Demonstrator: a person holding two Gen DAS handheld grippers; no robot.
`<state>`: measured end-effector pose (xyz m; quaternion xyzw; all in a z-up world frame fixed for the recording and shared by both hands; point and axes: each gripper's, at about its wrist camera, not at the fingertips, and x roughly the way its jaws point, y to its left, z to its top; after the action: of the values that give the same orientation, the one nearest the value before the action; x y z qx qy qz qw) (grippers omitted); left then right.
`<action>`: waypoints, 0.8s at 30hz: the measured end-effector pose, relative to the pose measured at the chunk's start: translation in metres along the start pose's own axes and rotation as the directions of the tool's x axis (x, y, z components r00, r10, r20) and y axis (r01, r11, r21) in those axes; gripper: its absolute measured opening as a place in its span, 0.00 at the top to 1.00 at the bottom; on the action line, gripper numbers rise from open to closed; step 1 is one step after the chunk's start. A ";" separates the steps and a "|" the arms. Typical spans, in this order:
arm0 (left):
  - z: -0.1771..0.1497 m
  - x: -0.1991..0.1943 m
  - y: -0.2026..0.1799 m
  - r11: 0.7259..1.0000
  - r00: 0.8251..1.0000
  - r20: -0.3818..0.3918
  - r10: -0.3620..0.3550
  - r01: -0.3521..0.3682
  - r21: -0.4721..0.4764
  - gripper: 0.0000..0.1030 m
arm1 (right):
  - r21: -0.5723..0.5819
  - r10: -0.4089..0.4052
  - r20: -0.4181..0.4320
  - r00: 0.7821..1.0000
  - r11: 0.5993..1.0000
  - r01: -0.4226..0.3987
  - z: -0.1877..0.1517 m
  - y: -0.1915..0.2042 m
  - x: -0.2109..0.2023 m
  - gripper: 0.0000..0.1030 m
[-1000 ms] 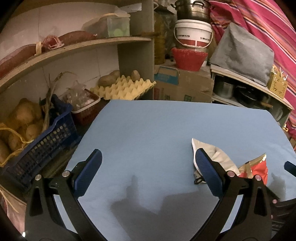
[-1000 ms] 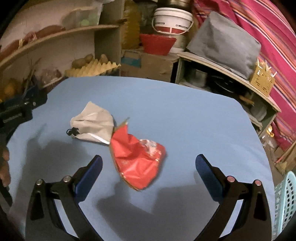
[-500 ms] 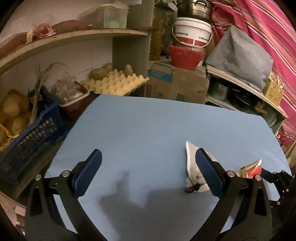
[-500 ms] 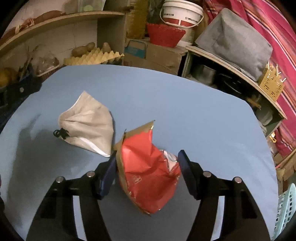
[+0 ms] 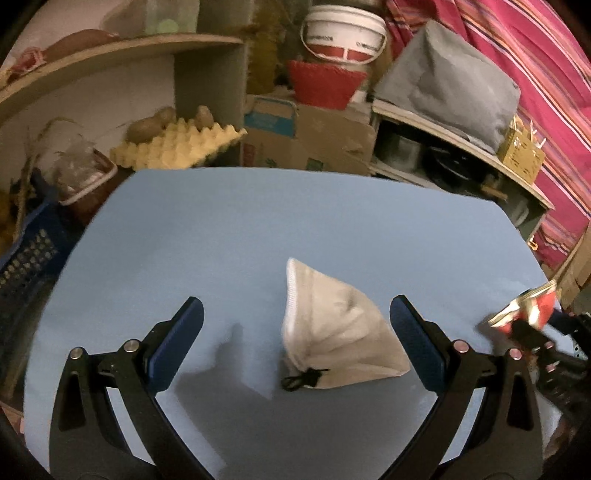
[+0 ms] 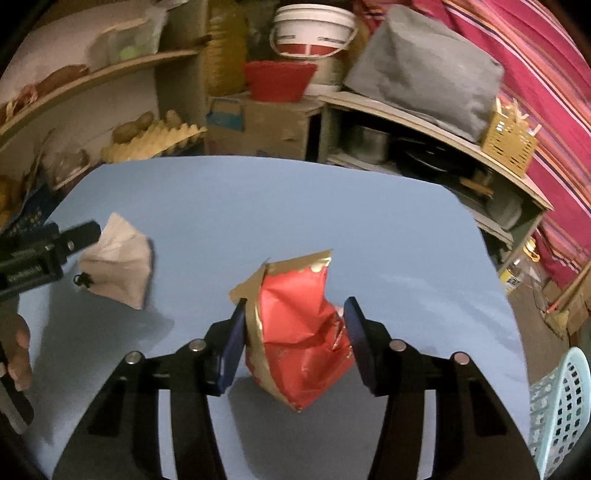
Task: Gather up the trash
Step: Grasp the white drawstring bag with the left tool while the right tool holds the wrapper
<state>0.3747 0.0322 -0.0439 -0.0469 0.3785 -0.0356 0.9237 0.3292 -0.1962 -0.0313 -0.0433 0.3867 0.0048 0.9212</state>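
A crumpled red and gold snack wrapper sits between the pads of my right gripper, which is shut on it and holds it just above the blue table. The wrapper also shows at the right edge of the left wrist view. A white drawstring pouch lies on the table between the fingers of my left gripper, which is open around it without touching. The pouch also shows in the right wrist view, beside the left gripper.
A pale blue laundry-style basket stands off the table's right front corner. Behind the table are a cardboard box, a red basket, a white bucket, egg trays and shelves. A dark blue crate is at the left.
My right gripper has closed on the red wrapper and lifted it slightly. My left gripper has moved right, so the white pouch now lies between its open fingers.
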 end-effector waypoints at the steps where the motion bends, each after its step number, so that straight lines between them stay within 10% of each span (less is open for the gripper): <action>1: -0.001 0.002 -0.002 1.000 1.000 -0.004 -0.003 0.003 0.005 0.05 | 0.010 -0.003 0.003 1.000 1.000 0.003 0.000 -0.007 -0.003 0.50; 6: -0.005 0.019 -0.005 1.000 0.999 -0.051 -0.004 0.004 0.008 0.07 | 0.030 -0.015 0.009 1.000 0.999 0.014 -0.002 -0.025 -0.009 0.50; 15: -0.015 0.034 -0.018 0.997 0.992 -0.121 -0.032 0.040 0.064 0.54 | 0.045 -0.018 0.003 1.000 0.999 0.017 -0.005 -0.036 -0.007 0.50; 24: -0.015 0.016 -0.025 0.995 0.998 -0.068 -0.014 0.021 0.093 0.72 | 0.044 -0.013 0.023 1.000 0.999 0.012 -0.012 -0.038 -0.014 0.50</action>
<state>0.3749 0.0047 -0.0628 -0.0054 0.4070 -0.0630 0.9112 0.3124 -0.2348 -0.0263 -0.0253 0.3759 -0.0088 0.9263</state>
